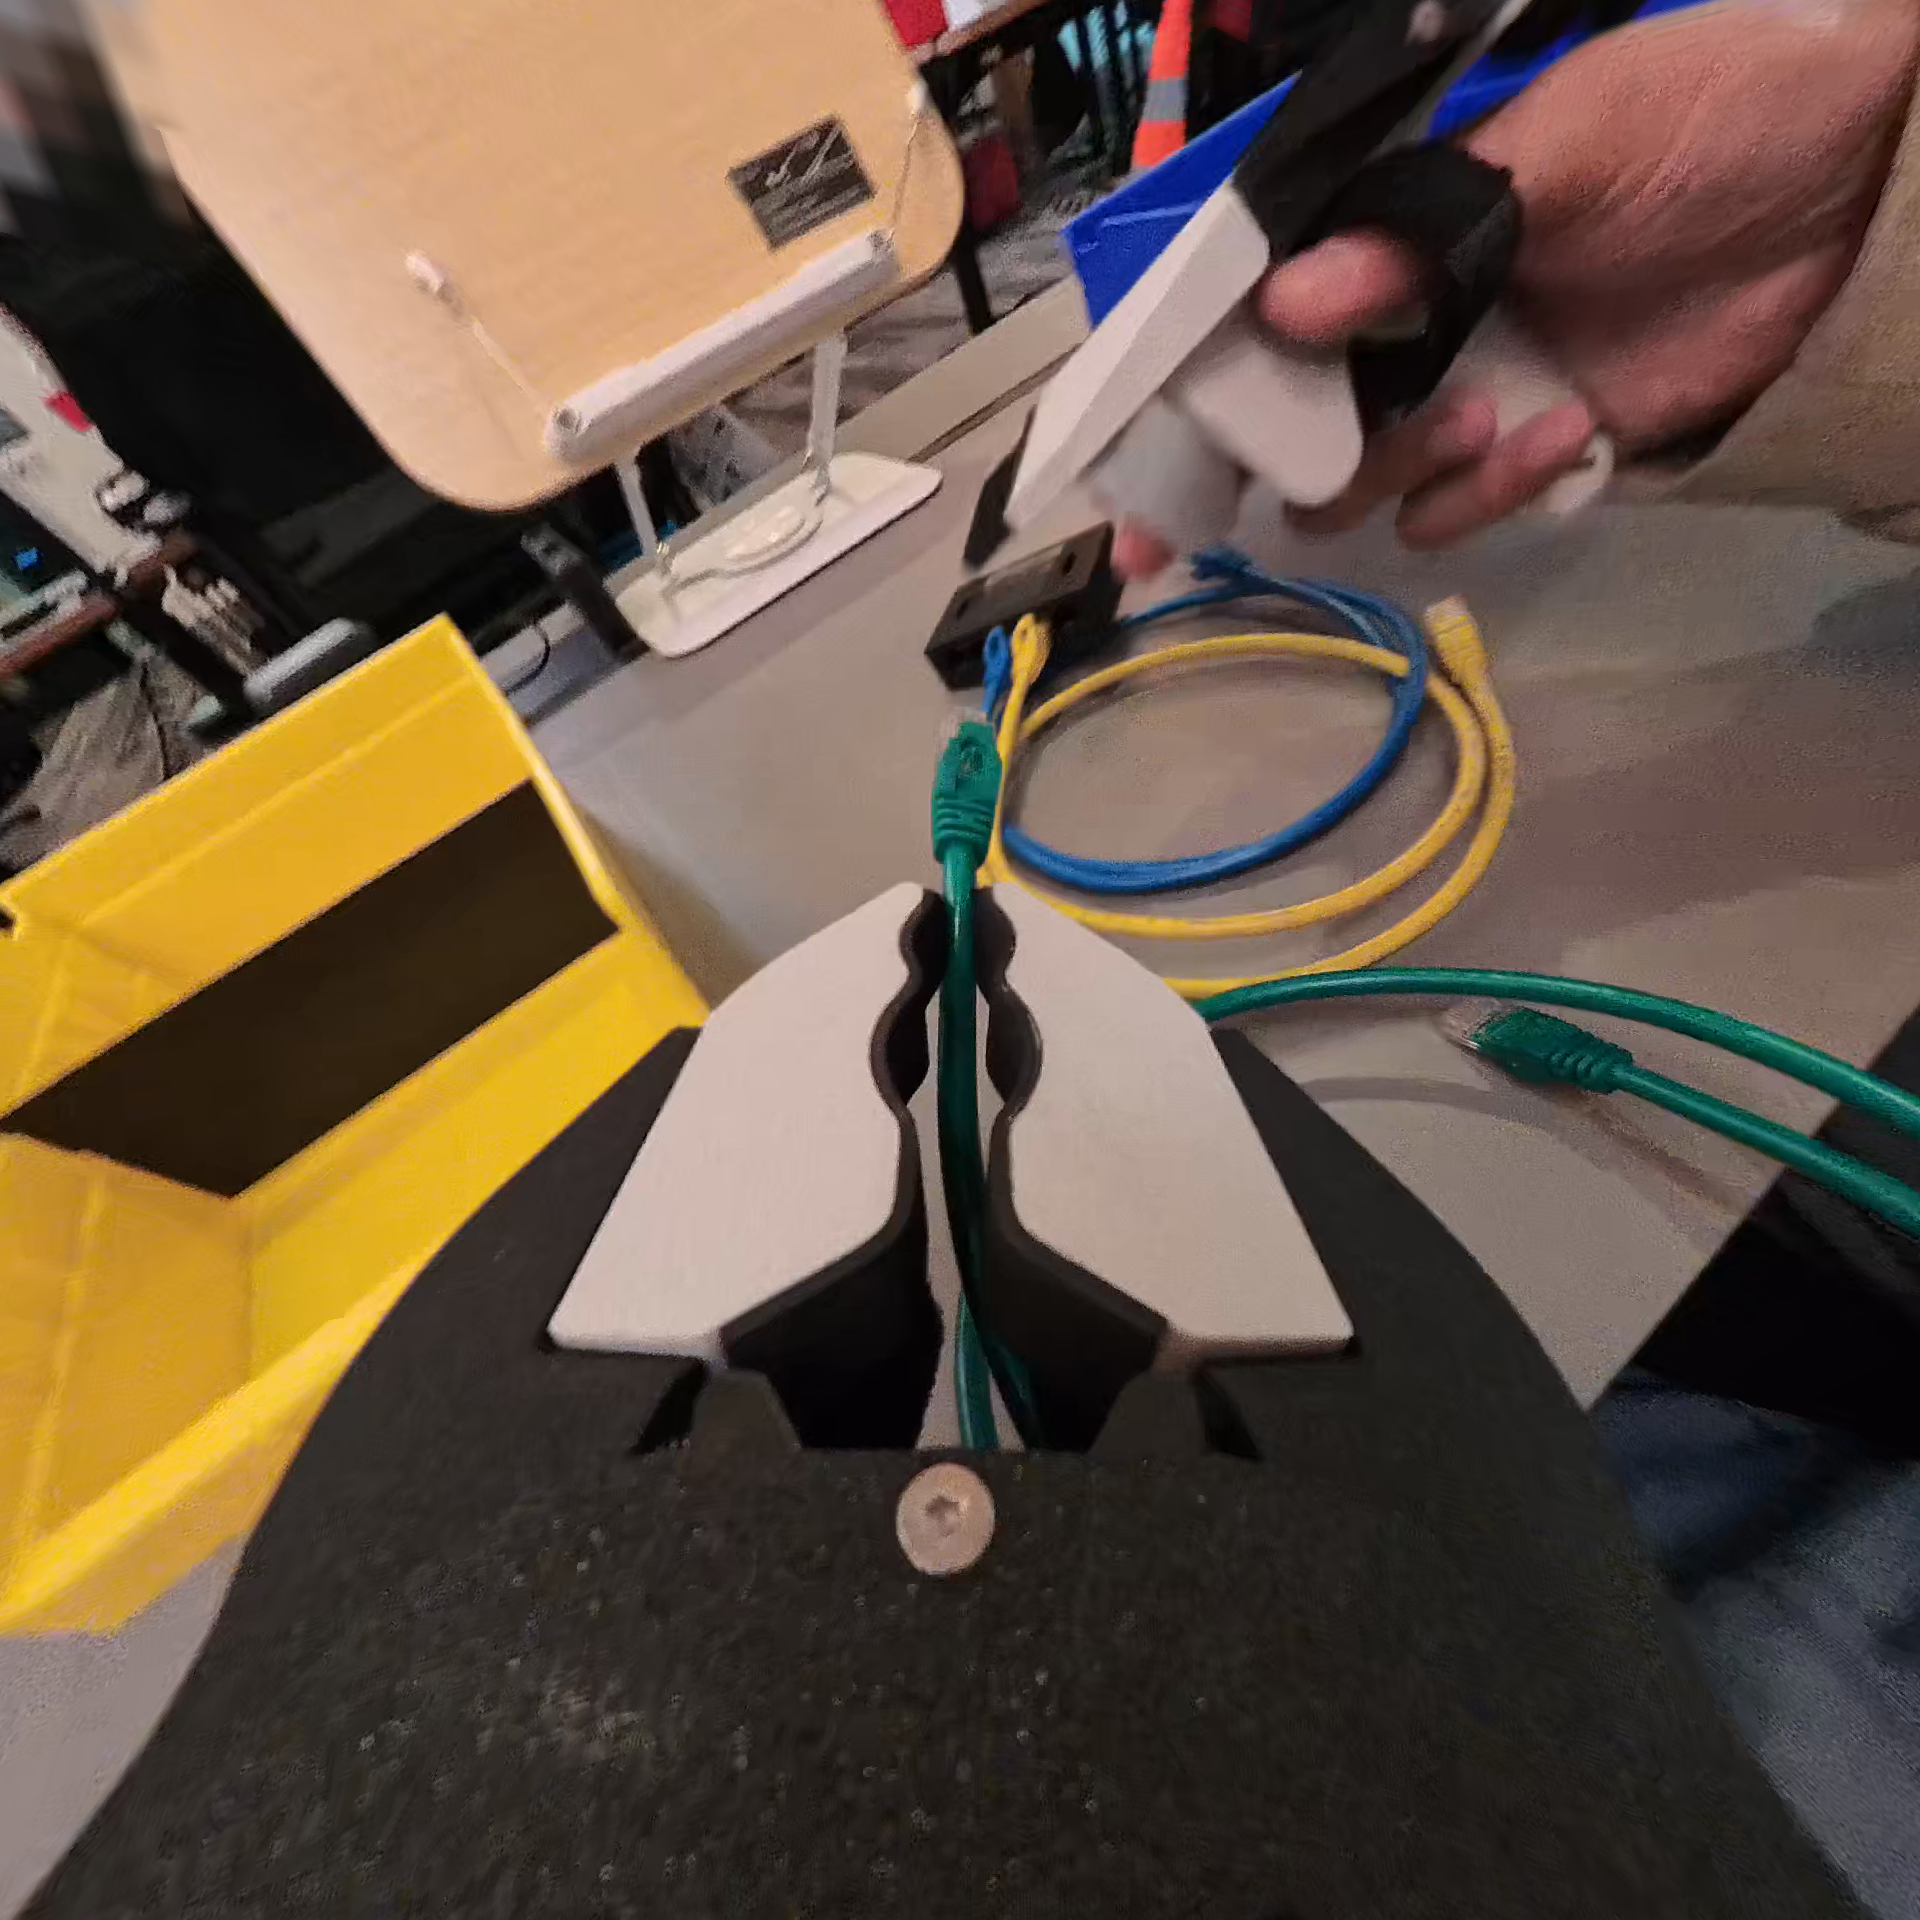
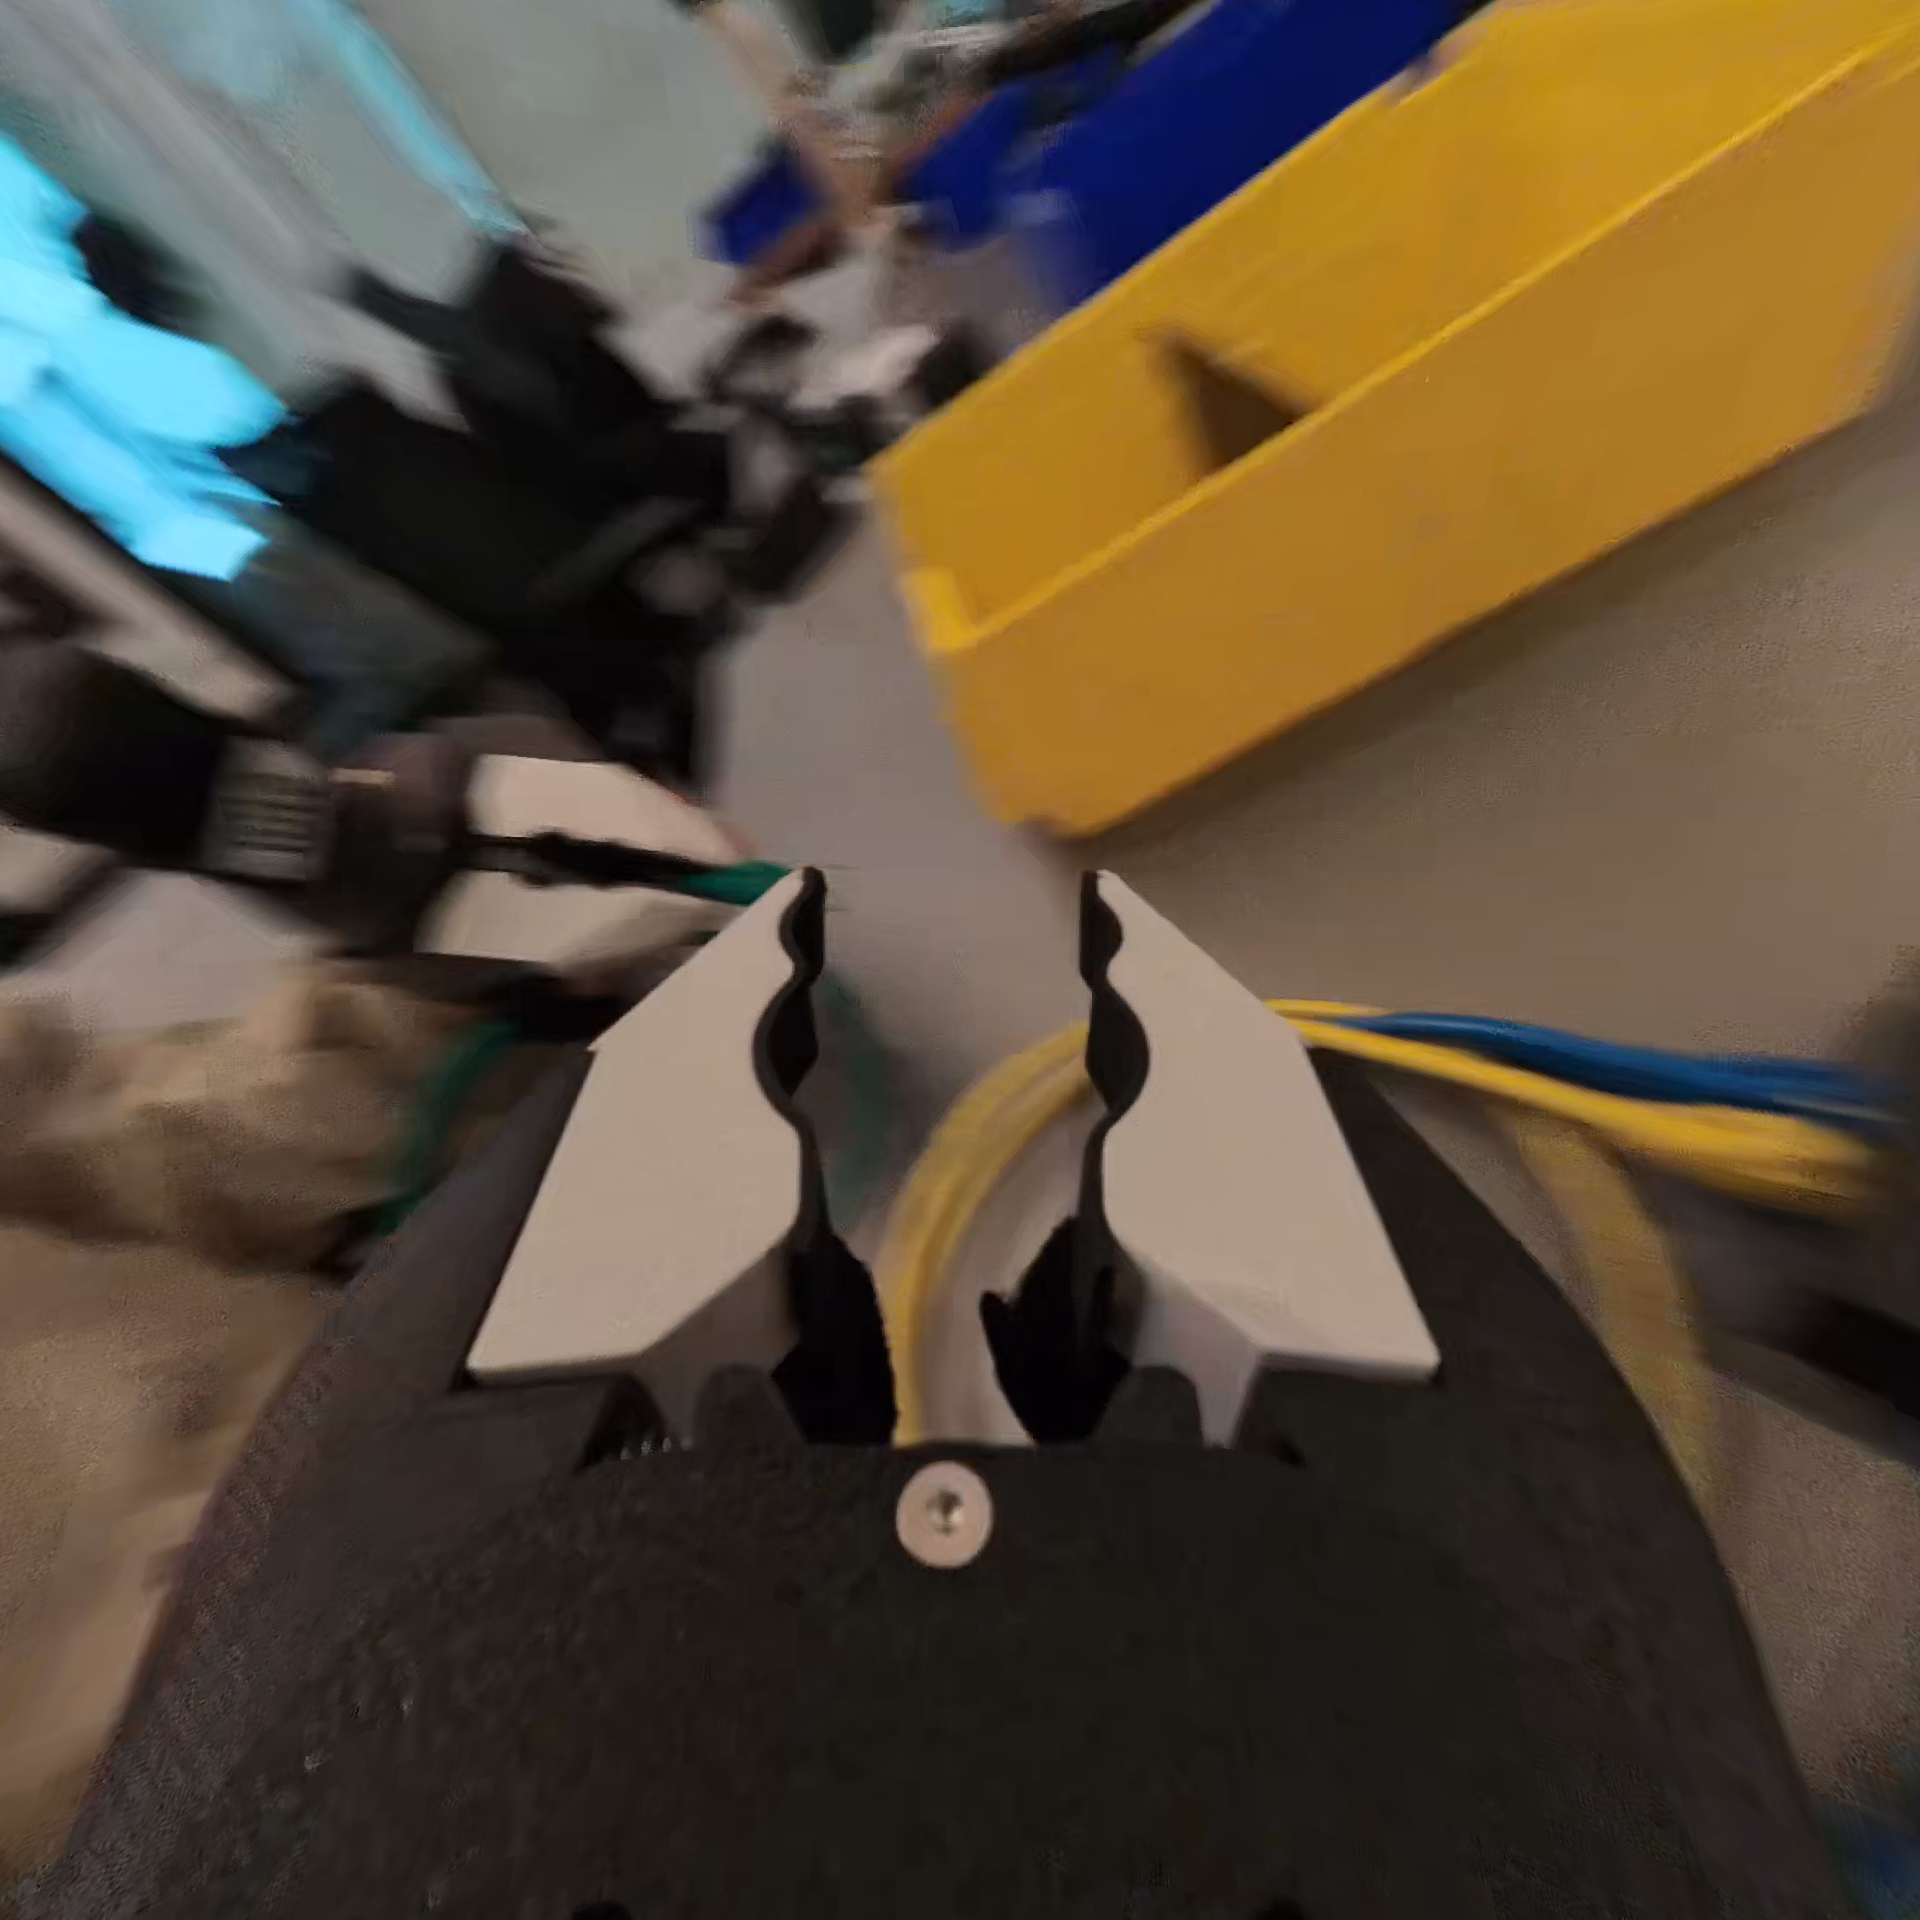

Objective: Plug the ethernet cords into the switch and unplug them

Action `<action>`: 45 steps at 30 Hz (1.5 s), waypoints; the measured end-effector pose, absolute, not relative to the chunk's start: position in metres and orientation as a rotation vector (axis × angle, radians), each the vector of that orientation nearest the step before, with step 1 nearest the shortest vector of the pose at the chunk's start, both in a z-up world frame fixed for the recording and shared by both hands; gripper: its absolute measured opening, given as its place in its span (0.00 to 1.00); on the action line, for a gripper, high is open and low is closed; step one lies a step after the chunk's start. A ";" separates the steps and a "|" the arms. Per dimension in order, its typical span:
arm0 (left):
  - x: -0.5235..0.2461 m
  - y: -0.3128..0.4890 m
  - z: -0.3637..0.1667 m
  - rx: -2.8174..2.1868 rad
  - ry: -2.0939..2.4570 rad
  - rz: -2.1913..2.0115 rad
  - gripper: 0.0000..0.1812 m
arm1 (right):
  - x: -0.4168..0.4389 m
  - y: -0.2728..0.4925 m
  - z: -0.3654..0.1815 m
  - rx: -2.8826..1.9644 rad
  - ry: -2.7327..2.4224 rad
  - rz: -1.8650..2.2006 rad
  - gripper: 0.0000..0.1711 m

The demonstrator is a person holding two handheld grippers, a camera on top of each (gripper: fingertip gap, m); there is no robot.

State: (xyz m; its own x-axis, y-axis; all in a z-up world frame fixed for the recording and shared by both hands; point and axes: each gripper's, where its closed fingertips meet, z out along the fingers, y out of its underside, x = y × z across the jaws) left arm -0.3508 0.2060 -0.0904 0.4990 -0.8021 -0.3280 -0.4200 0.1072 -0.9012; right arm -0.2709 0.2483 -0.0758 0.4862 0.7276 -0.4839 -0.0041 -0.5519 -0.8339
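We hold the left gripper [image 1: 961, 914] with its fingers [image 1: 800, 1122] clamped on the green ethernet cord [image 1: 958, 1101], which runs up the narrow slot between them so that its green plug [image 1: 964, 795] sticks out past the tips, pointing toward the switch [image 1: 1023, 613]. The switch is a small black box lying on the grey counter [image 1: 769, 790], just beyond that plug but apart from it. A blue plug [image 1: 994, 665] and a yellow plug [image 1: 1029, 642] sit side by side in the switch's near face, and their cords, the blue cord [image 1: 1247, 857] and the yellow cord [image 1: 1351, 914], loop together on the counter to the right of it. The green cord's other end [image 1: 1538, 1049] lies loose on the counter near the edge. Over the switch, in the left wrist view, we see the right gripper [image 1: 1049, 530] held in a hand [image 1: 1662, 270], its tips down at the switch's far side; whether they touch it we cannot tell. In the right wrist view, which is heavily blurred, the right gripper's fingers [image 2: 1236, 1132] stand apart with nothing between them, and yellow and blue cords pass beneath. A yellow bin [image 1: 260, 987] sits on the counter to the left, and a tan board on a white stand [image 1: 582, 218] rises behind the switch.
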 end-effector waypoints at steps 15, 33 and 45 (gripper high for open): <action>-0.351 0.212 -0.110 -1.640 1.108 -0.427 0.03 | -0.130 0.315 -0.159 -2.273 -0.433 0.297 0.41; -0.351 0.213 -0.122 -1.693 1.140 -0.441 0.03 | -0.132 0.319 -0.176 -2.367 -0.495 0.088 0.42; -0.355 0.214 -0.118 -1.715 1.135 -0.452 0.03 | -0.134 0.341 -0.182 -2.256 -0.483 0.350 0.36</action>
